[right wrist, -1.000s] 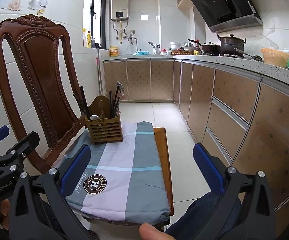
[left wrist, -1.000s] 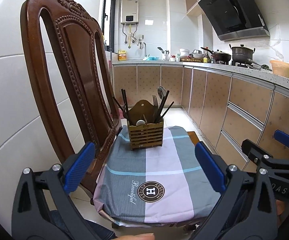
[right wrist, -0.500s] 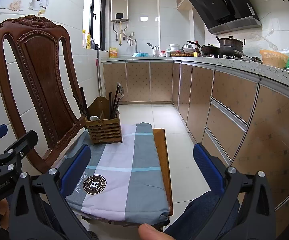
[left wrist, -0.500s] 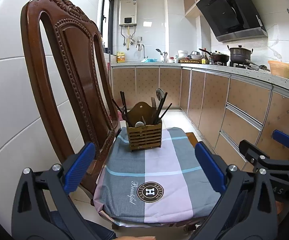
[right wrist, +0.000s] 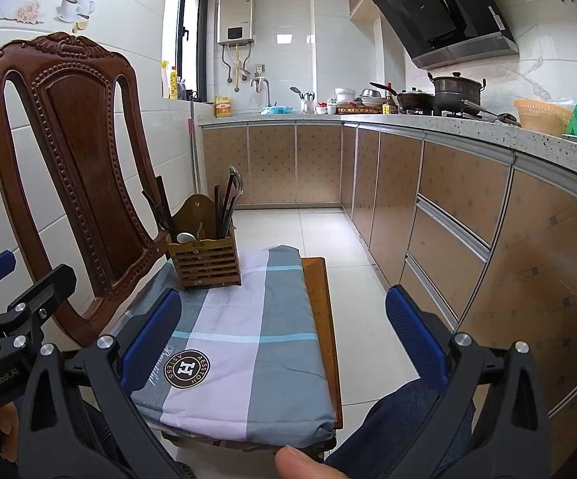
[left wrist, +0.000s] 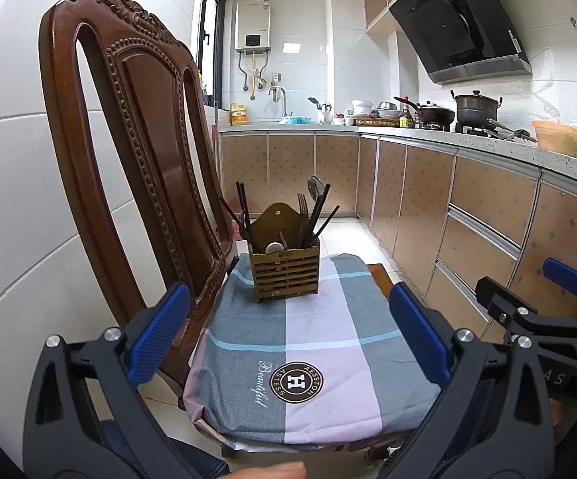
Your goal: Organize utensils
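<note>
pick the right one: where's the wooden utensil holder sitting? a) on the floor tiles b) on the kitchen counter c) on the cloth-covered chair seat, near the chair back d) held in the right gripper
c, since the wooden utensil holder stands upright on the checked cloth covering the seat, close to the carved chair back, while the left gripper and right gripper are both open and empty, short of it.

A slatted wooden utensil holder [left wrist: 284, 269] is standing upright at the far end of the checked cloth, holding dark chopsticks [left wrist: 244, 215], a fork [left wrist: 302, 207] and a spoon [left wrist: 315, 188] (handles down), all leaning outward.
</note>
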Demonstrator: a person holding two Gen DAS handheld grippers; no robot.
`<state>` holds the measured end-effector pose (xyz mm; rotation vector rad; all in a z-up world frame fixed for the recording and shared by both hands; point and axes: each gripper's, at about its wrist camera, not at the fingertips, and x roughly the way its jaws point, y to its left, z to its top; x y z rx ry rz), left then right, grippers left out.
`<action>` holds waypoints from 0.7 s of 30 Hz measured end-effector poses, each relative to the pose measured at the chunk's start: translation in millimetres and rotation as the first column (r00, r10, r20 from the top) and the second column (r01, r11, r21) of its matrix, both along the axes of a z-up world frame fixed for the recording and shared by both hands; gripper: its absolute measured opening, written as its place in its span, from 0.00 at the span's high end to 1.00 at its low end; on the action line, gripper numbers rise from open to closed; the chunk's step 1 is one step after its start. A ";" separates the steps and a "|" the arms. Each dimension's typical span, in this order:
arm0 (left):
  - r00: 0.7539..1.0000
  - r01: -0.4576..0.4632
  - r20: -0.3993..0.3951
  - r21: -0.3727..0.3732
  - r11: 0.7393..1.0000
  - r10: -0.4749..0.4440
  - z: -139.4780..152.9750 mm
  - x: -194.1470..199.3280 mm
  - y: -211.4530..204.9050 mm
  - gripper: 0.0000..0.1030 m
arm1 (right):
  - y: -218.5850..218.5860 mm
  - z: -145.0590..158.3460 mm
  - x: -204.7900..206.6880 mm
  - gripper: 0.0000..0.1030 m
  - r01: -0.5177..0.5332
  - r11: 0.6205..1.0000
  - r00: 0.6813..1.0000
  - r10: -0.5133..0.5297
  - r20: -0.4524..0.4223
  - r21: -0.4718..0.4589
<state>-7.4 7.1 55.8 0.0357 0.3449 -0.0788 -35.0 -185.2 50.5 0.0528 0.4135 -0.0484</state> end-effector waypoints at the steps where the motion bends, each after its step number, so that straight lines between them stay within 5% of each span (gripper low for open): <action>1: 1.000 -0.008 0.001 0.003 1.000 0.008 -0.1 -0.1 -0.2 0.04 | 0.1 0.0 -0.2 0.03 -0.001 1.000 1.000 0.001 0.000 0.001; 21: 0.999 -0.050 -0.011 0.009 0.999 0.050 -2.8 1.7 2.7 0.04 | 5.5 -4.9 0.7 0.03 -0.032 0.999 0.999 0.032 -0.008 0.007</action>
